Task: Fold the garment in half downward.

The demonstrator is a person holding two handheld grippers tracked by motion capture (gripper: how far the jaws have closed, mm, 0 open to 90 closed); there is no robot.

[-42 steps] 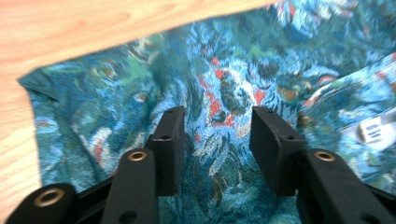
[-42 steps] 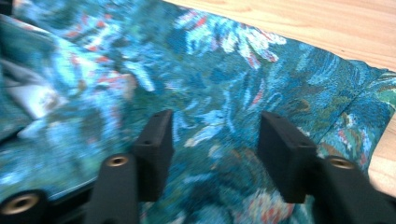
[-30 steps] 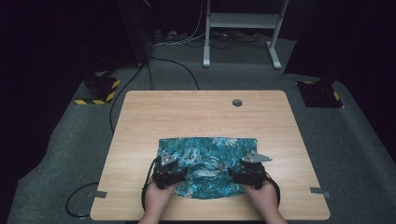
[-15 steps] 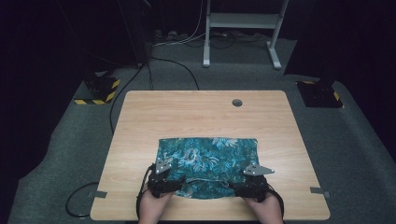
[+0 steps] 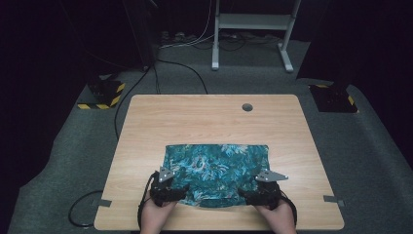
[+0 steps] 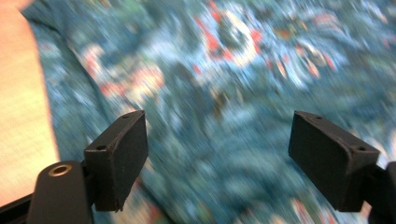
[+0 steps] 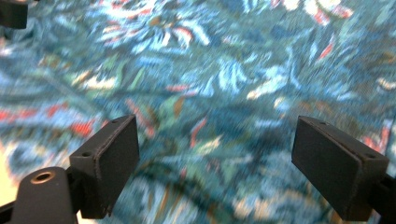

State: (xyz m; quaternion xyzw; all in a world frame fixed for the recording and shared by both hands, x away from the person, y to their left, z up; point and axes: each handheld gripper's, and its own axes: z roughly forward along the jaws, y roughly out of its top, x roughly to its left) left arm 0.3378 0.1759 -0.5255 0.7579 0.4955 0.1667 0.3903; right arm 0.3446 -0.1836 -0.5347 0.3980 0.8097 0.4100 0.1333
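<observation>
Lying flat on the table (image 5: 146,122), near half: teal floral cloth (image 5: 216,165), long axis left to right. Left gripper (image 5: 168,192) and right gripper (image 5: 260,195) at its near corners, equally close, jaws just spread, gripping nothing.

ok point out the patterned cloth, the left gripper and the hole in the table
patterned cloth (image 5: 216,168), high view, middle of the fabric
left gripper (image 5: 178,190), high view, between its jaw tips
hole in the table (image 5: 247,107), high view, its centre

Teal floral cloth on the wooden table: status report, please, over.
Left gripper and right gripper: jaws just opened, nothing clamped. Teal floral-print cloth flat on light wooden table, near edge. Nothing in the way.
</observation>
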